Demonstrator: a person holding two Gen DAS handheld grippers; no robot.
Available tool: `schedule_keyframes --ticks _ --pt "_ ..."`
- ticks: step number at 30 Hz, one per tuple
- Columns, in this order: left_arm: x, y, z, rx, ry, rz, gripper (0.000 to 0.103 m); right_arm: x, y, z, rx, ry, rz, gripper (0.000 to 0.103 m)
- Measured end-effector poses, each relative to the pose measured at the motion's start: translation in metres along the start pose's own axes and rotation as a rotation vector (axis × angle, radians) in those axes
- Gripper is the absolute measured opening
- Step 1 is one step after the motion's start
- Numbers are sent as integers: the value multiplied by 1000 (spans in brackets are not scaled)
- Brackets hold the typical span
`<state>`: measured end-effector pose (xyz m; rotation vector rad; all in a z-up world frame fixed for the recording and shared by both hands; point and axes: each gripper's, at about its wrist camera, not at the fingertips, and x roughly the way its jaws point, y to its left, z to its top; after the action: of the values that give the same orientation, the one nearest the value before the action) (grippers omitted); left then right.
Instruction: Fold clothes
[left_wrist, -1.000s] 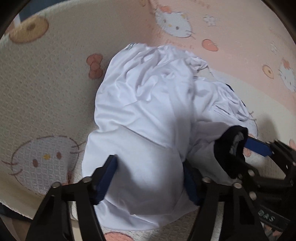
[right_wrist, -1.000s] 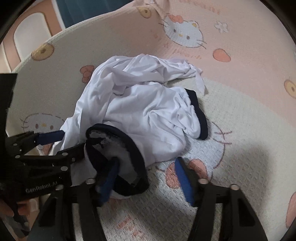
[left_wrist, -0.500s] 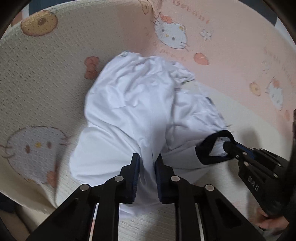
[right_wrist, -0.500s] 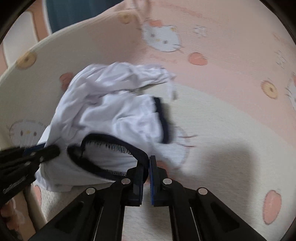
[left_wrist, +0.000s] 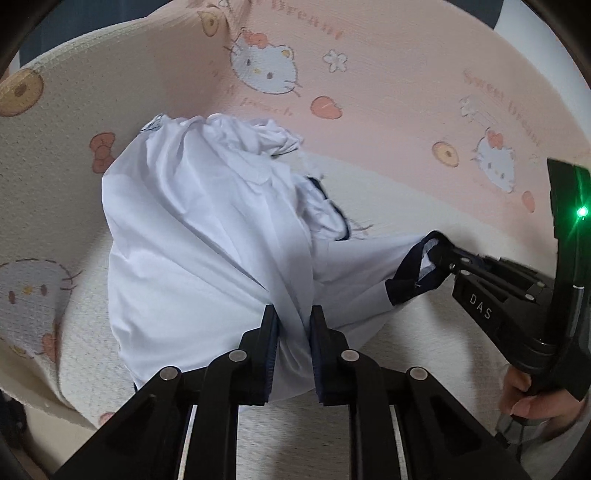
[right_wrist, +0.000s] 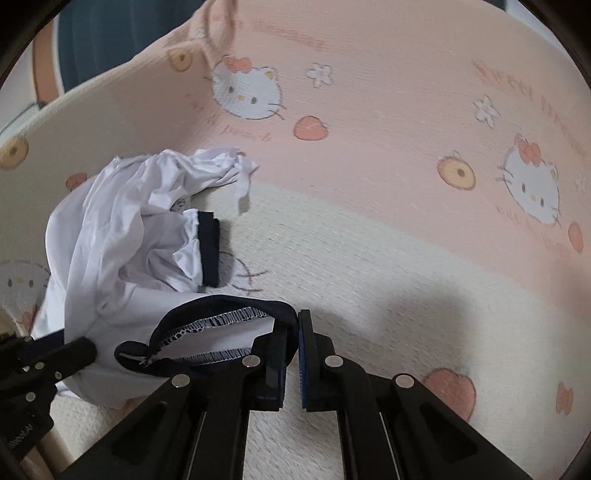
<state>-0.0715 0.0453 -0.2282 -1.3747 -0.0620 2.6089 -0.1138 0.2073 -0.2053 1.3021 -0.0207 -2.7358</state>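
Observation:
A crumpled white shirt (left_wrist: 192, 236) with dark navy trim lies on a cartoon-cat mat (left_wrist: 388, 74). My left gripper (left_wrist: 293, 314) is shut on a bunched fold of the white cloth near its front edge. At the right of the left wrist view, my right gripper (left_wrist: 439, 253) pinches the shirt's navy collar (left_wrist: 410, 280). In the right wrist view the right gripper (right_wrist: 297, 321) is shut on that navy collar (right_wrist: 221, 314), which arcs open to the left. A navy-edged sleeve cuff (right_wrist: 208, 251) lies further back on the white shirt (right_wrist: 110, 221). The left gripper's fingers (right_wrist: 70, 352) show at the lower left.
The mat (right_wrist: 388, 258) is cream near me and pink further back, printed with cat faces, peaches and doughnuts; its back part curves upward. A person's hand (left_wrist: 532, 395) holds the right gripper's handle, where a green light (left_wrist: 582, 211) glows. Bare mat stretches to the right of the shirt.
Both grippers closed, the left on white cloth and the right on the navy collar. They have since pulled apart, stretching the shirt's front edge between them.

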Motion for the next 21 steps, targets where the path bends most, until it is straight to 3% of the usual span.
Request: schedule_keyframes --ticks 6,7,8,10,11,12,14,16,21 --pt "-13 17 6 -143 -59 -17 16 -13 -3 -7 -9 73 127 8" --pt "-15 20 9 -178 -81 -28 16 -17 -1 -8 -18 62 124 21" --pt "-19 23 11 -208 -99 -41 18 -21 1 -9 -27 50 122 42" --pt "-29 30 13 -250 -126 -66 44 -31 1 -11 -23 16 144 65" --pt "-32 33 15 -264 -140 -67 79 -37 0 -10 -14 -5 180 68" --pt "-35 36 17 -280 -159 -65 96 -41 0 -9 -7 -16 205 69" --pt "-43 44 16 -310 -202 -49 96 -45 -5 -5 19 -22 252 80" --pt "-43 50 16 -307 -192 -29 96 -45 -8 -2 57 -28 298 81" --pt "-36 59 11 -233 -159 114 96 -30 -9 1 154 17 437 81"
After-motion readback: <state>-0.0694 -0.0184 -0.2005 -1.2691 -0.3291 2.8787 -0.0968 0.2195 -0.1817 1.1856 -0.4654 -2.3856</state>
